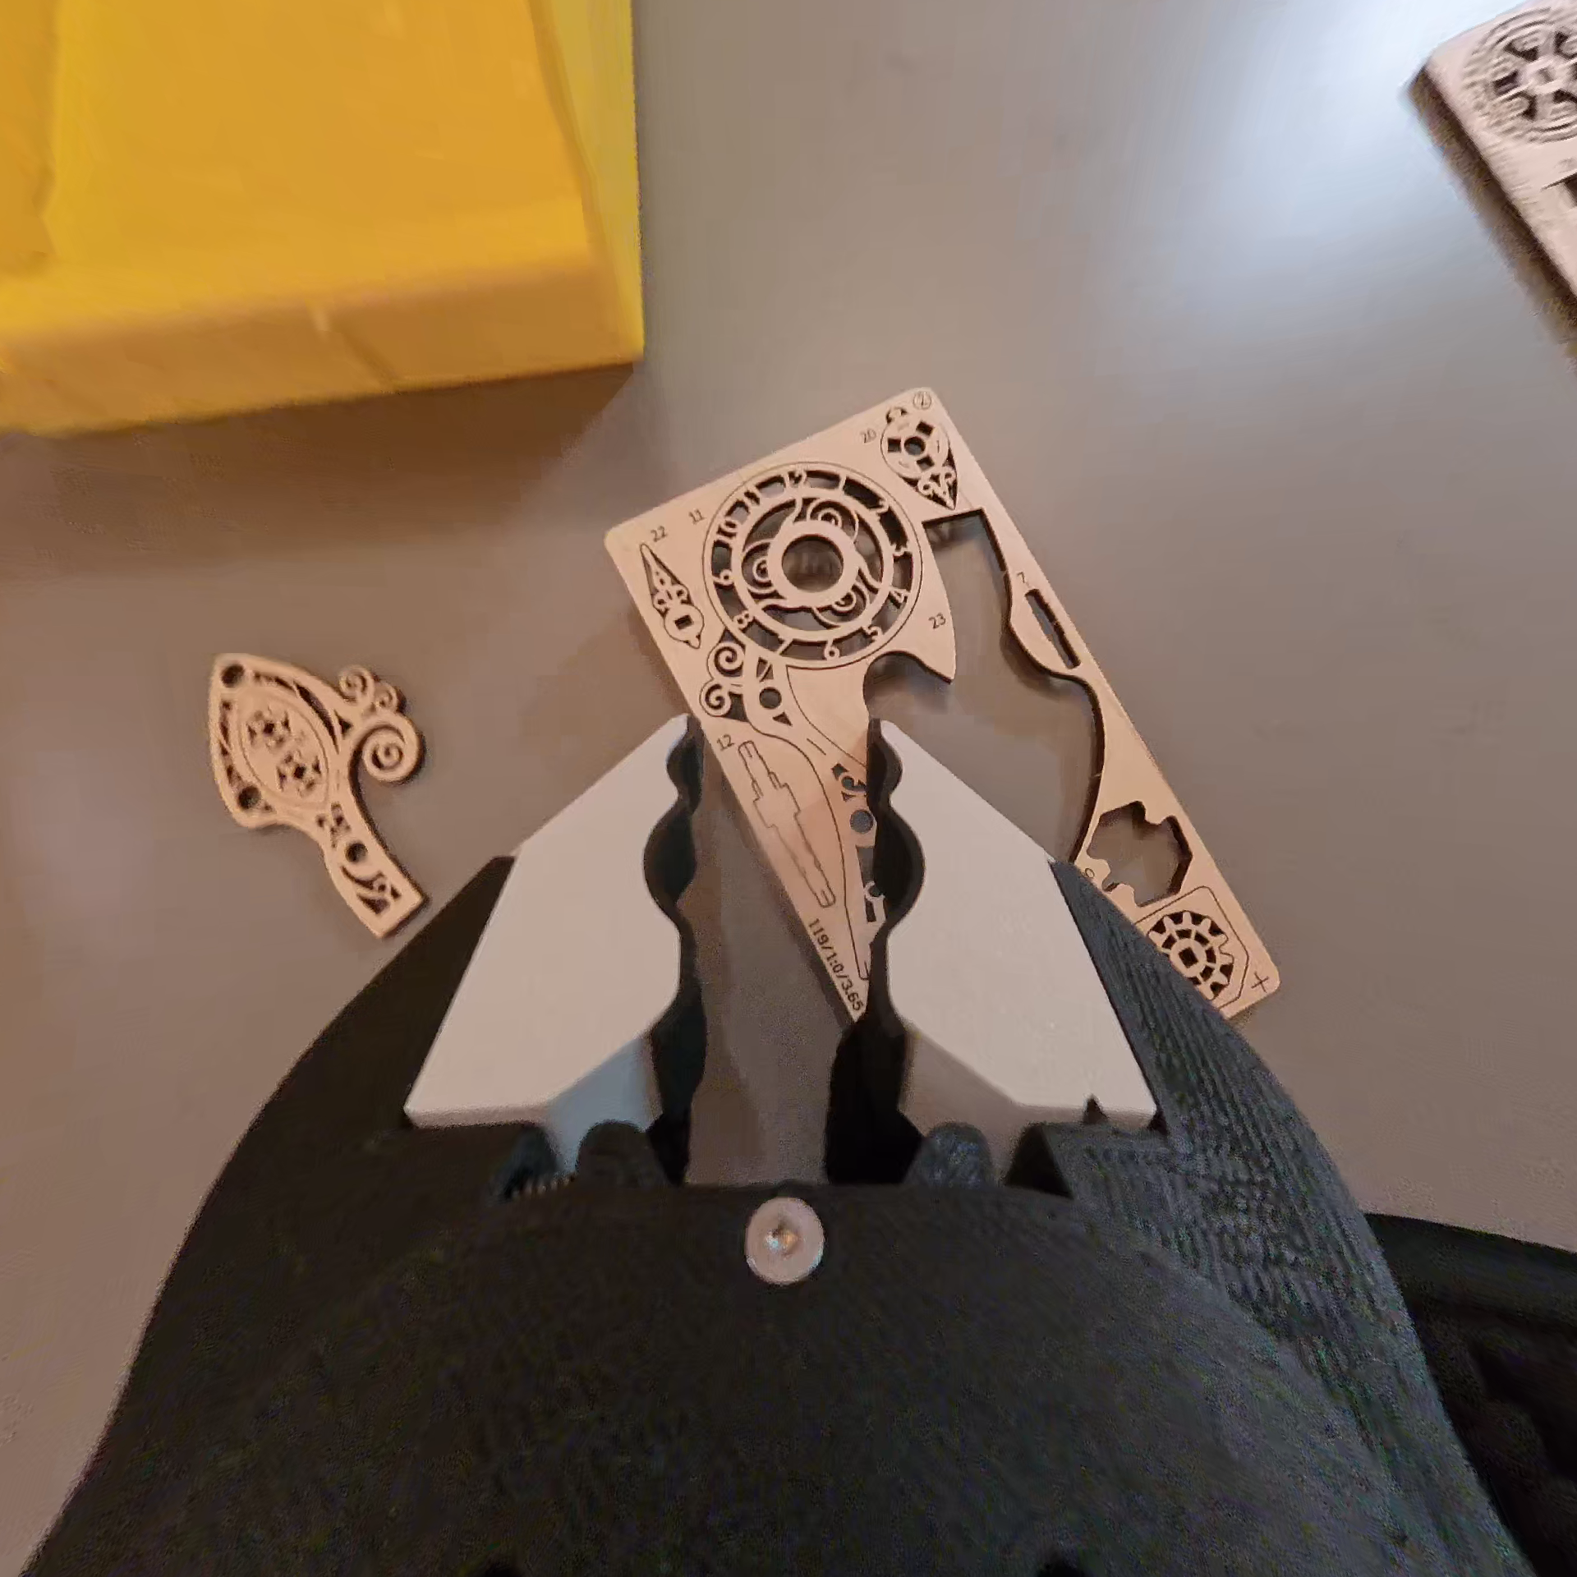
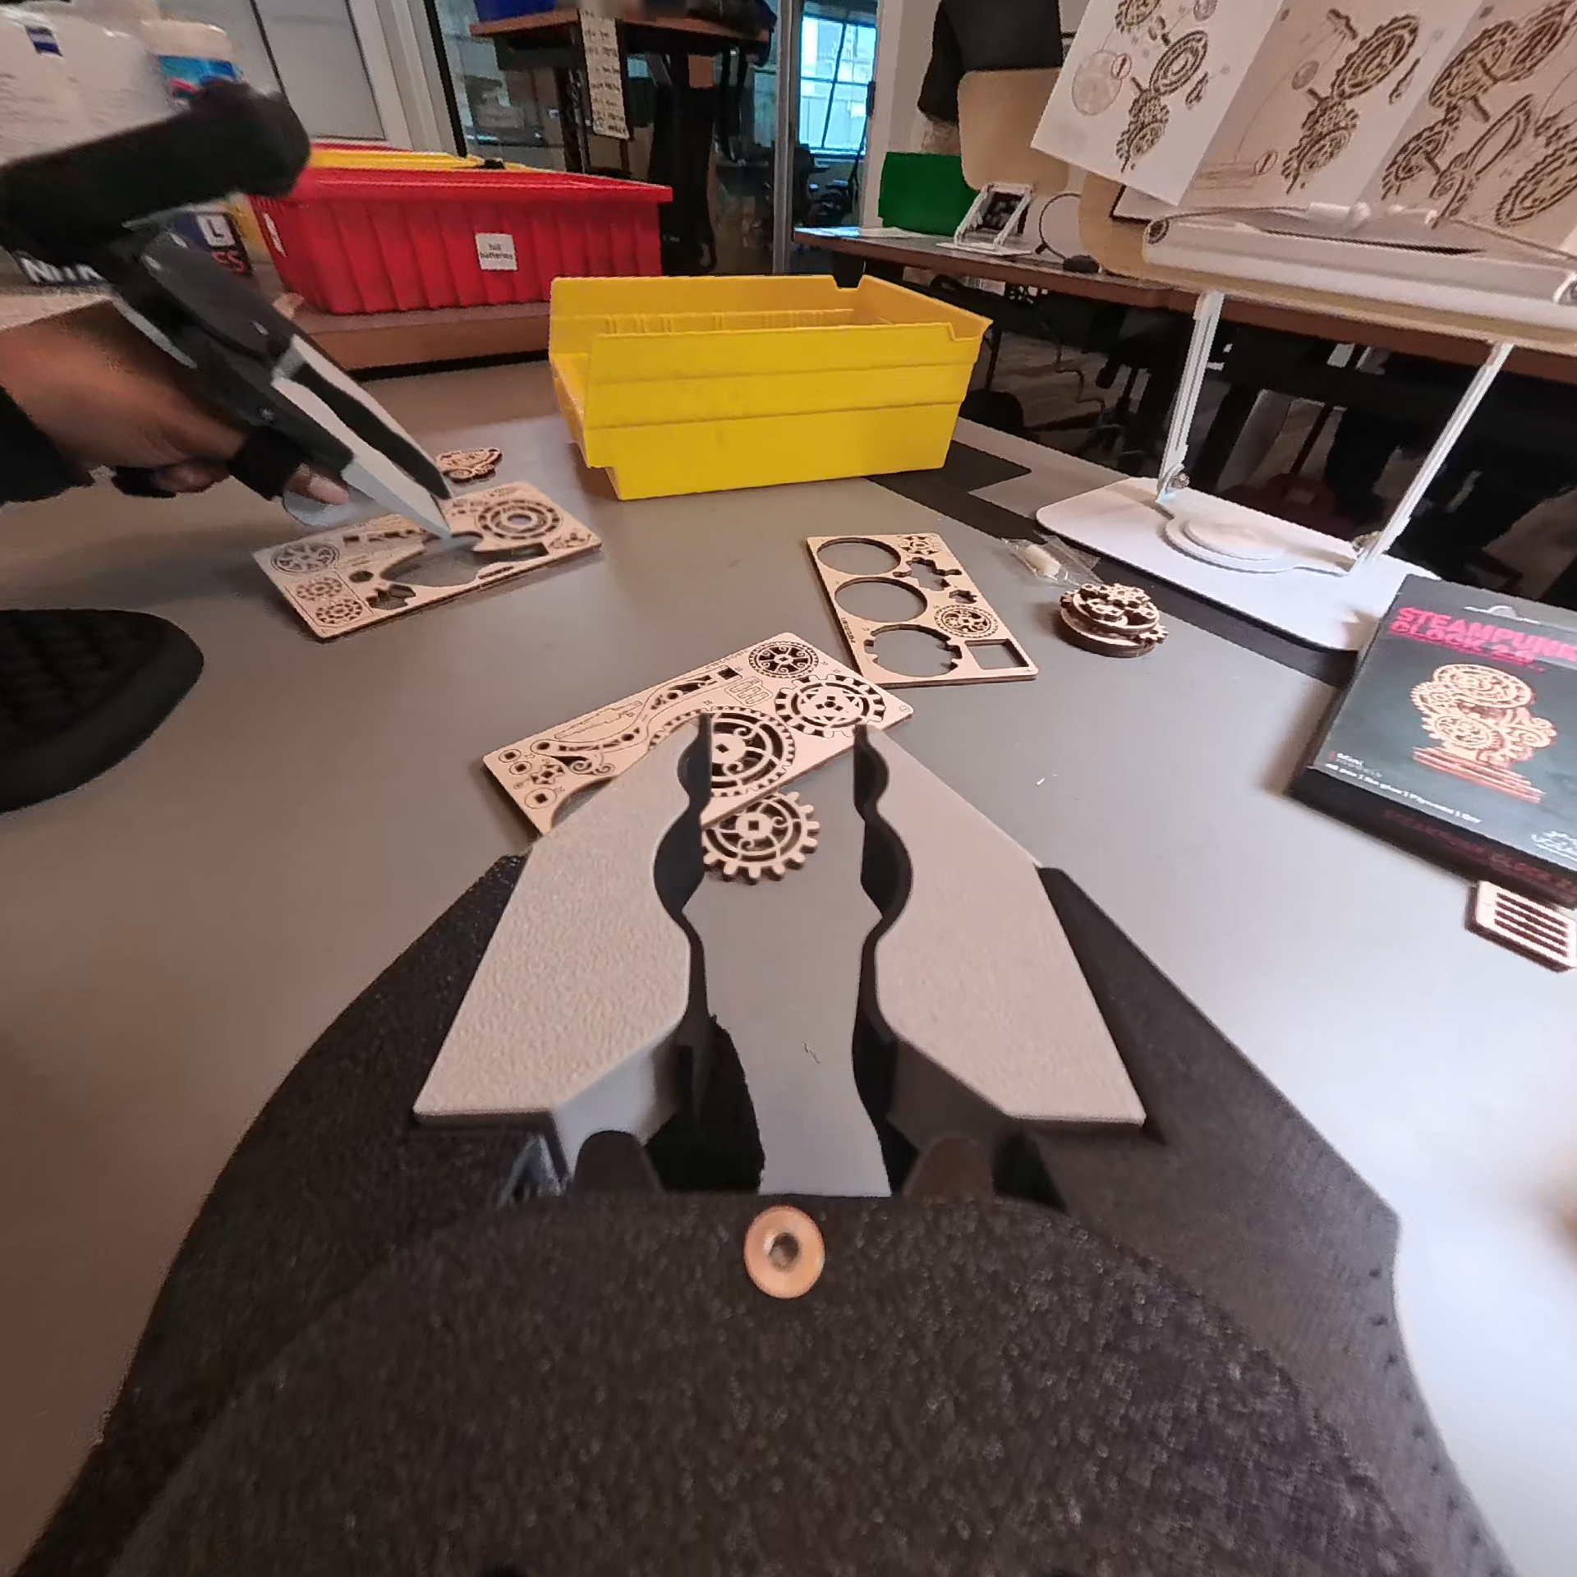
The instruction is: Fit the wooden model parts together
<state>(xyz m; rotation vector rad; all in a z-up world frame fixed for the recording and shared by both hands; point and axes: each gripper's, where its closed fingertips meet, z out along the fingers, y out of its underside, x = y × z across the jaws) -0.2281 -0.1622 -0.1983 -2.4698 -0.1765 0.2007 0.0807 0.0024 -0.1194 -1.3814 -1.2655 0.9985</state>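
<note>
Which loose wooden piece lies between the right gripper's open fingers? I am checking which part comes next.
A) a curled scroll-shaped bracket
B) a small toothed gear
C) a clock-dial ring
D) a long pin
B: in the right wrist view a small toothed gear lies loose on the grey table, between the right gripper fingers, just before the uncut parts sheet.

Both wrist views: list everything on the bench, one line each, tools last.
Wooden part sheets: three, tan, flat on grey table.
Loose gear: one, tan, between right tool's fingers.
Curved scrollwork piece: one, tan, left of clock-face sheet.
Assembled gear stack: one, brown, far right.
Bin: one, yellow, rear centre.
Kit box: one, black, right edge.
Instruction stand: one, white.
Left tool: open, over clock-face sheet.
Right tool: open.
</note>
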